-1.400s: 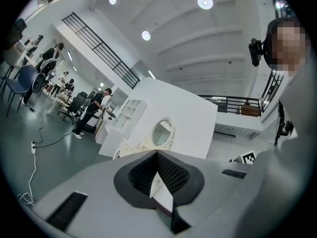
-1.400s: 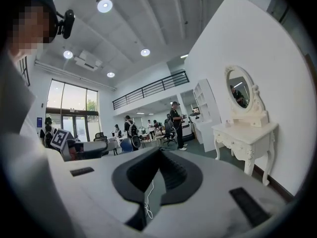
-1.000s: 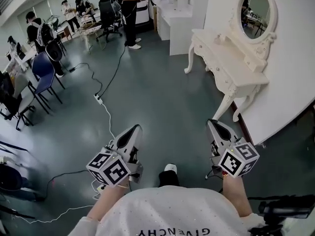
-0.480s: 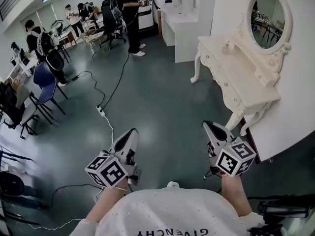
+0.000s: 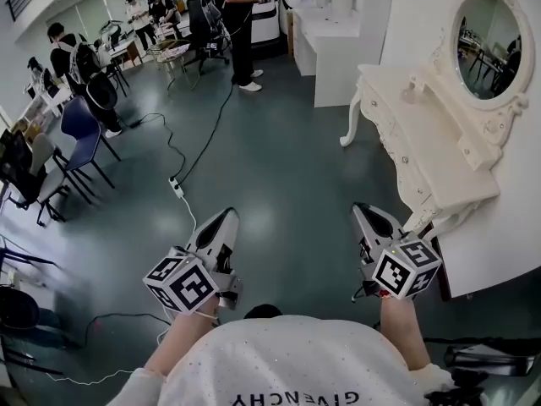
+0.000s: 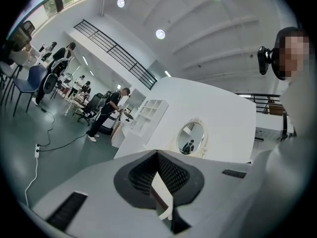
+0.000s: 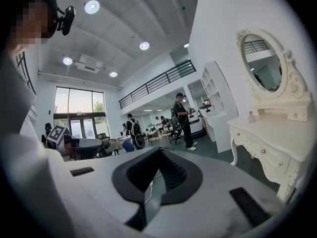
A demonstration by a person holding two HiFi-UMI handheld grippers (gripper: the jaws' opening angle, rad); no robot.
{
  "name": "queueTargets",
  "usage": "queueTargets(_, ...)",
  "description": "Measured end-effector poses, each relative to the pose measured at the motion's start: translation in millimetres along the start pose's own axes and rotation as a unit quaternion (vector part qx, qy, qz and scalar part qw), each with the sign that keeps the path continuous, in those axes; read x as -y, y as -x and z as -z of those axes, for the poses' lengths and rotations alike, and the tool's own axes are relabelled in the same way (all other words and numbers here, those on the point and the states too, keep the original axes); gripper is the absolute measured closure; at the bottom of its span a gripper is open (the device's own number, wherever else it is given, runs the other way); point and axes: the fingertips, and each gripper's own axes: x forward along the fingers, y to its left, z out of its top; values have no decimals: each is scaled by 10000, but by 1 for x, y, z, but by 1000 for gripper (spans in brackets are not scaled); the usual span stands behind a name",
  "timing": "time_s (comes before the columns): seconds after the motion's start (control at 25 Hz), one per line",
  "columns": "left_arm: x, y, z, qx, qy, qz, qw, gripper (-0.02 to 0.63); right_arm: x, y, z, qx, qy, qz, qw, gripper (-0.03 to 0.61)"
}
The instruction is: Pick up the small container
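Head view: the left gripper (image 5: 226,216) and the right gripper (image 5: 363,211) are held low in front of the person, both pointing fwd over the floor (image 5: 279,167). The dressing table (image 5: 439,163) stands fwd and to the right of the right fingers, w/ an oval mirror (image 5: 492,45) on it. The small container (image 5: 412,90) is, as I judge, the small pale thing at the far end of the tabletop, beside the mirror base. It is too small here to be sure. It lies well apart from both grippers, fwd-right of them, and the right one is nearer. No finger is near it.

Left gripper view: the fingers meet at the tips w/ nothing btw them. The mirror shows just above the tips, far behind. I cannot find the container in this view.

Right gripper view: the fingers are also pressed together and empty. The tabletop lies to the right of the tips and a bit higher. A small bottle-like thing stands there, upright, left of the mirror base; prob. this is the container. So the coming move should be a reach fwd and right w/ the right hand, and the fingers must open before.
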Motion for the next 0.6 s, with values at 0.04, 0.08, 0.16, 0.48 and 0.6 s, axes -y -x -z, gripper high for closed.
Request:
queueTargets(0.04,-3,-5,3,-51,30,-2,10000,614,3,-5,3,-54,-40,-1,10000,577)
queueTargets(0.08,-6,-9,5,-107,33,-13,9999,614,5,-9,5,-104,-55,-11,9999,577)
queueTargets(0.16,-14,-18,7,-205,19,-48,9998,614,10,-16,7,-160,-49,25,9999,577)
queueTargets(0.48,-38,-96,27,-565,255,176,9979,614,65,-47,21,-337,-268,425,9982,577)
queueTargets(0.6,-48,-139,22,-673,329,416,9963,614,85,-65,8,-321,-240,649,9971,577)
